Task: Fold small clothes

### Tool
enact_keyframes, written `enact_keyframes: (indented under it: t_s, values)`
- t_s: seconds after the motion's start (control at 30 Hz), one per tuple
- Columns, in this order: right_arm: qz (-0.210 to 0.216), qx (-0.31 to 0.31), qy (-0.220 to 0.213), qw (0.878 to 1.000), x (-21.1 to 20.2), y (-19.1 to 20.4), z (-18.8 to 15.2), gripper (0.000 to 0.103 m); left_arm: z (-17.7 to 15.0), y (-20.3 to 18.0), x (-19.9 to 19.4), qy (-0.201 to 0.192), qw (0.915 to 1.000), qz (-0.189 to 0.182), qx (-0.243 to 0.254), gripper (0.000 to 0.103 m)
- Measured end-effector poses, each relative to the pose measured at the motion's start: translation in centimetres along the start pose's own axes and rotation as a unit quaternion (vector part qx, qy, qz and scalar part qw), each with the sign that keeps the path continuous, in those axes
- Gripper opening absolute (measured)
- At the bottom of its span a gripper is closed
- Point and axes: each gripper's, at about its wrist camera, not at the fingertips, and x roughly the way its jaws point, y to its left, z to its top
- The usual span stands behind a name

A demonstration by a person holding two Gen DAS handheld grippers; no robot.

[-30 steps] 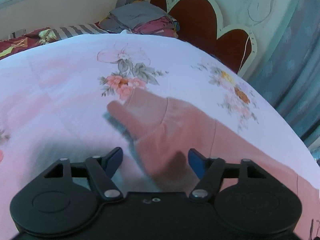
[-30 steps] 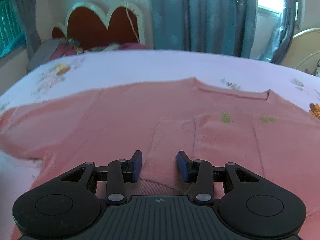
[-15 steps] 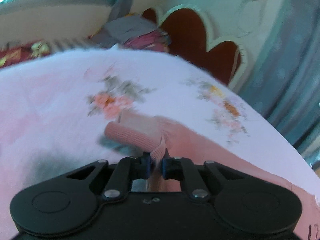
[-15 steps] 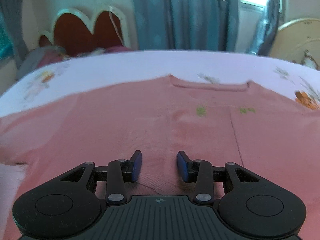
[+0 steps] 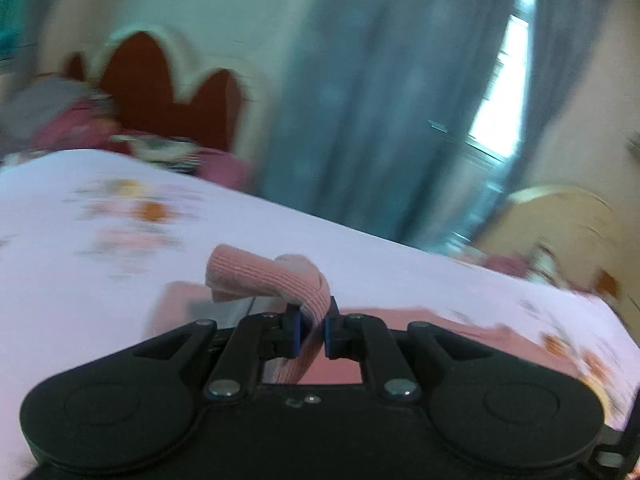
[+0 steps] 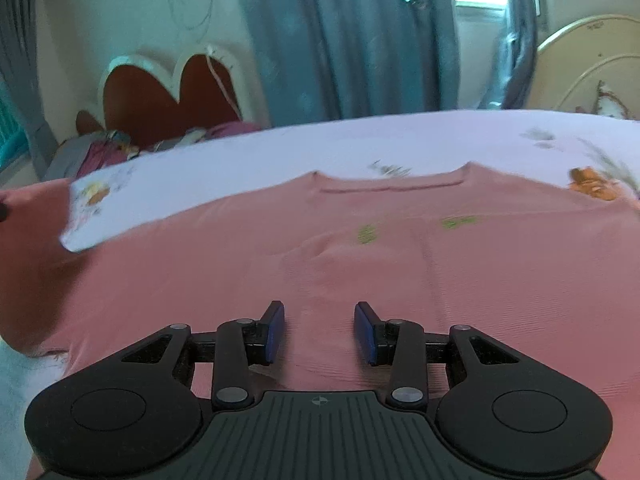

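The left gripper (image 5: 311,330), spread a second ago, now pinches the pink sweater's ribbed cuff (image 5: 276,280) and lifts it, starting the sleeve fold; the right gripper (image 6: 319,332) hovers spread.

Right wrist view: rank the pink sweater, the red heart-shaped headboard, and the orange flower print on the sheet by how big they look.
1. pink sweater, fills most of the lower frame, though nearest the camera.
2. red heart-shaped headboard, farther back, so truly bigger than it looks.
3. orange flower print, clearly smallest.

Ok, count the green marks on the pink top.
2. Both sit on the pink top below the collar: one green mark left of the centre crease, the other right of it. Folded parts may hide more.
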Motion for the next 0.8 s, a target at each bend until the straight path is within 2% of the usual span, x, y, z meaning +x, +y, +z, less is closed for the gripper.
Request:
enact_keyframes:
  t_s: [0.17,0.37,0.5,0.57,0.6,0.63,0.8]
  values:
    - [-0.021,0.015,-0.014,1.000,-3.0,-3.3,-0.3,0.039,-2.6,-7.9,3.6,0.026,0.9959,-0.069,0.053,0.010]
    - [-0.037,0.031,-0.012,0.999,-5.2,-6.7,-1.0,0.039,-7.5,-14.4,7.3,0.075,0.9857,-0.093,0.119,0.011]
    - [-0.016,0.041,-0.006,0.999,-5.9,-7.6,-1.3,0.039,-10.1,-15.8,8.8,0.139,0.9724,-0.091,0.164,0.028]
    - [0.006,0.049,-0.004,0.999,-6.0,-7.6,-1.1,0.039,-10.8,-16.1,8.3,0.146,0.9683,-0.081,0.186,0.045]
    - [0.013,0.049,-0.004,0.999,-6.0,-7.3,-1.0,0.039,-10.9,-15.8,7.9,0.140,0.9687,-0.070,0.193,0.067]
    - [0.020,0.048,-0.004,0.999,-5.9,-7.0,-0.8,0.039,-11.2,-15.4,6.8,0.130,0.9702,-0.059,0.196,0.078]
    - [0.058,0.018,0.005,0.998,-5.2,-4.4,-0.3,0.039,-10.4,-12.9,4.6,0.115,0.9738,-0.015,0.196,0.077]
